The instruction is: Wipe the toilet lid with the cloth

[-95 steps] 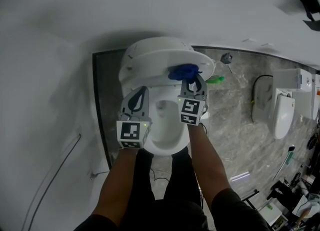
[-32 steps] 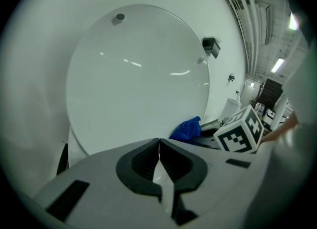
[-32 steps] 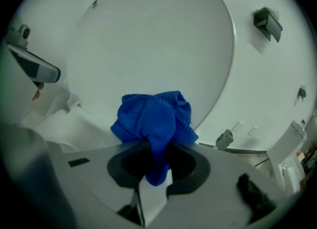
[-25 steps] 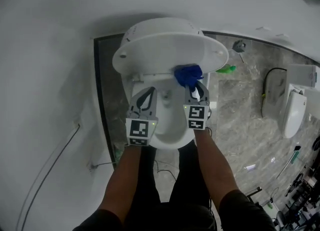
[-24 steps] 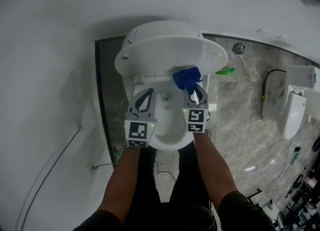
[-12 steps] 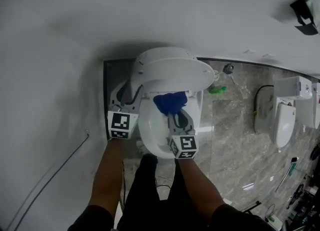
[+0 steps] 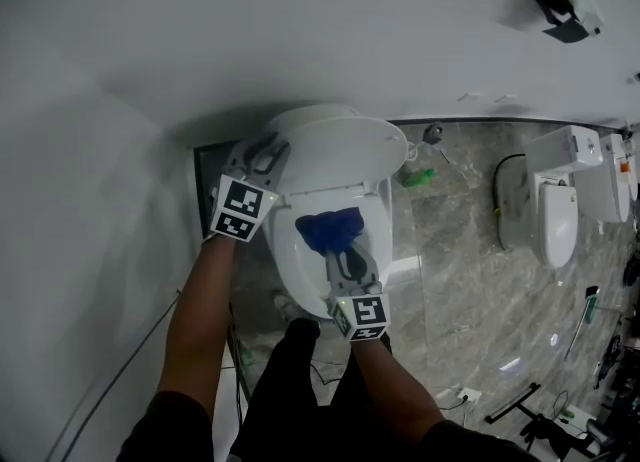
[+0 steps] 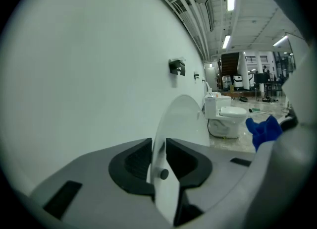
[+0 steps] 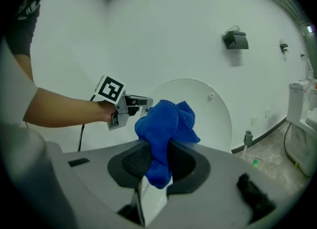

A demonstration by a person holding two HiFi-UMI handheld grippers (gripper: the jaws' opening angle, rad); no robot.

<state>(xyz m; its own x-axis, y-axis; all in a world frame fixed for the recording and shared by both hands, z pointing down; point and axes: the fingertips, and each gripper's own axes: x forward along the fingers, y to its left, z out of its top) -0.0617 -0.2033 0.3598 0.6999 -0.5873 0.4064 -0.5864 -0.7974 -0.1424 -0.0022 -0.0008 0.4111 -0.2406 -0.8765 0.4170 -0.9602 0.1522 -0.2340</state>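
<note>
Keep the left gripper (image 8: 158, 161) closing on the upright white plastic toilet lid (image 8: 181, 124), steadying its rim, and press the right gripper's (image 9: 157, 161) pinched blue terry cloth (image 9: 166, 124) flat.

No readable text, brand, number. Left tool cube (image 7: 240, 210), right tool cube (image 7: 362, 316): square marker patterns only.

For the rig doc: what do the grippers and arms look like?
Left gripper and right gripper: grey bodies, black ribbed pads, white cube with black square markers. Short dark sleeves, forearms bare. Left jaws are closing, lid between them.
</note>
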